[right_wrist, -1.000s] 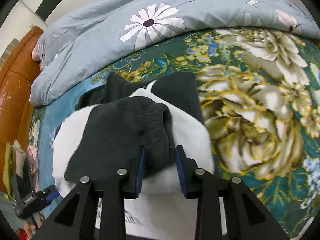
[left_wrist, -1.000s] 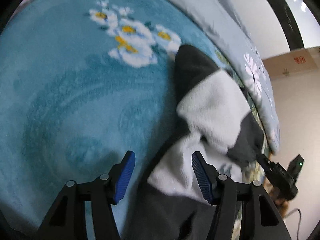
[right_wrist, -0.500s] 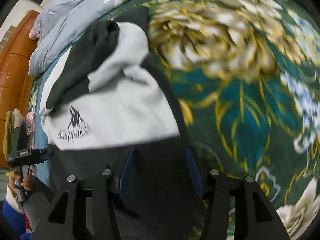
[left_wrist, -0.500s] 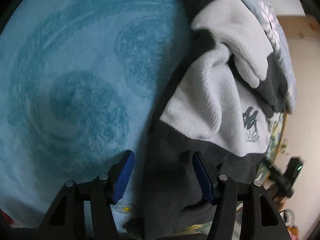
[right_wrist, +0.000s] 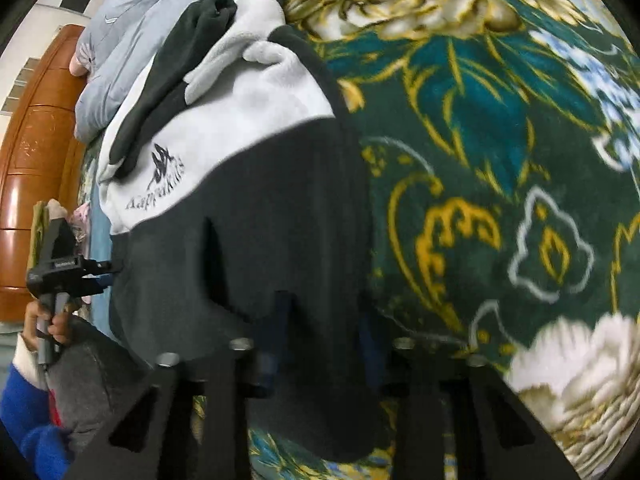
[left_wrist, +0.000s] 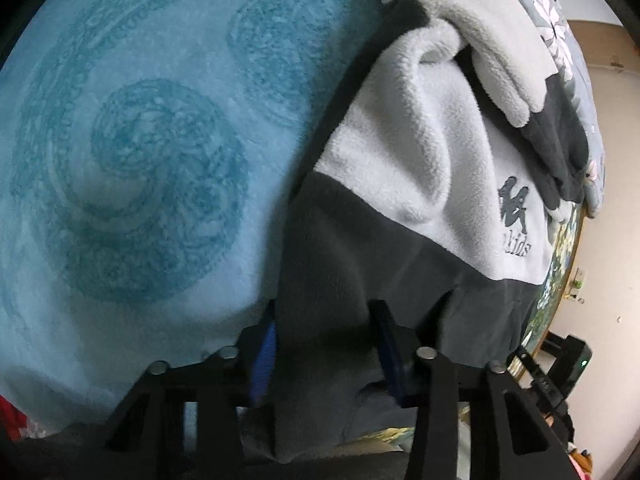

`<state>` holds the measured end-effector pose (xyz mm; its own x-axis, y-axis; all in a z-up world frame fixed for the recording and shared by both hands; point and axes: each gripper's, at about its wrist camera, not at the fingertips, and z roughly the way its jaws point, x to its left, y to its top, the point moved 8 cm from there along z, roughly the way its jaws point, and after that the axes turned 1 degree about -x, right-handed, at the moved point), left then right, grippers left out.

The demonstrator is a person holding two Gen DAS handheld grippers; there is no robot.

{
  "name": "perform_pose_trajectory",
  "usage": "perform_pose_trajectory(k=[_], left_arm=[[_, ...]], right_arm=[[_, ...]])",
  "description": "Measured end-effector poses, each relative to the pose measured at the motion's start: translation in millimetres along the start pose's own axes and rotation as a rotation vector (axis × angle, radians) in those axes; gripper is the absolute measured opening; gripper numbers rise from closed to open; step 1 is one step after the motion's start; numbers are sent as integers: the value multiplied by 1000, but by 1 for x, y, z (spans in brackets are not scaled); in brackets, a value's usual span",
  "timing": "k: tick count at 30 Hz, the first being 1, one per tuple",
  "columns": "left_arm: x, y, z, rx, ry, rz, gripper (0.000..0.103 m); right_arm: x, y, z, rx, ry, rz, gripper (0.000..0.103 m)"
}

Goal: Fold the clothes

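A: What is the surface, and the room around it?

B: A bed. On the left gripper's side it is covered by a light blue blanket (left_wrist: 132, 152) with swirl patterns; on the right gripper's side by a dark green blanket (right_wrist: 500, 168) with gold and white flowers. A grey-blue quilt (right_wrist: 132, 36) is bunched at the far edge, beside a brown wooden headboard (right_wrist: 36, 168). A pale wall (left_wrist: 600, 200) shows beyond the bed.

A: And the garment?

B: A fleece sweater (left_wrist: 420, 152), dark grey with a light grey panel bearing a logo, lies on the bed where the two blankets meet, sleeves folded over it.

A: The jaws?

B: The left gripper (left_wrist: 326, 350) has its jaws closing, the dark hem between the blue pads. The right gripper (right_wrist: 324, 344) is closing too, dark hem fabric between its jaws. A hand (right_wrist: 44, 320) in a blue sleeve holds the left gripper.
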<state>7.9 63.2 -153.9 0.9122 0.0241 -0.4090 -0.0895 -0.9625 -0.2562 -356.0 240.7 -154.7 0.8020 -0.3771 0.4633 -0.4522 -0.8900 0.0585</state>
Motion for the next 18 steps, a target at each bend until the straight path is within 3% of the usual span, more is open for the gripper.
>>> perform_pose_trajectory(k=[1, 3, 4, 6, 12, 15, 18], left_arm=[[-3, -2, -1, -8, 3, 6, 27], [-12, -5, -6, -35, 12, 27, 14], [-16, -7, -8, -49, 16, 38, 12], [-24, -7, -17, -90, -8, 47, 11], [-35, 18, -77, -326, -265, -1, 10], [-37, 53, -92, -384, -297, -27, 10], [-36, 78, -100, -419, -281, -34, 11]], right_arm=[[2, -2, -2, -7, 27, 21, 11], [8, -1, -6, -19, 80, 43, 11], [14, 1, -10, -28, 112, 47, 10], [24, 10, -20, -49, 182, 55, 10], [55, 72, -60, -164, 380, 87, 10], [74, 108, -66, -217, 408, 70, 10], [89, 149, -64, -252, 373, 55, 10]])
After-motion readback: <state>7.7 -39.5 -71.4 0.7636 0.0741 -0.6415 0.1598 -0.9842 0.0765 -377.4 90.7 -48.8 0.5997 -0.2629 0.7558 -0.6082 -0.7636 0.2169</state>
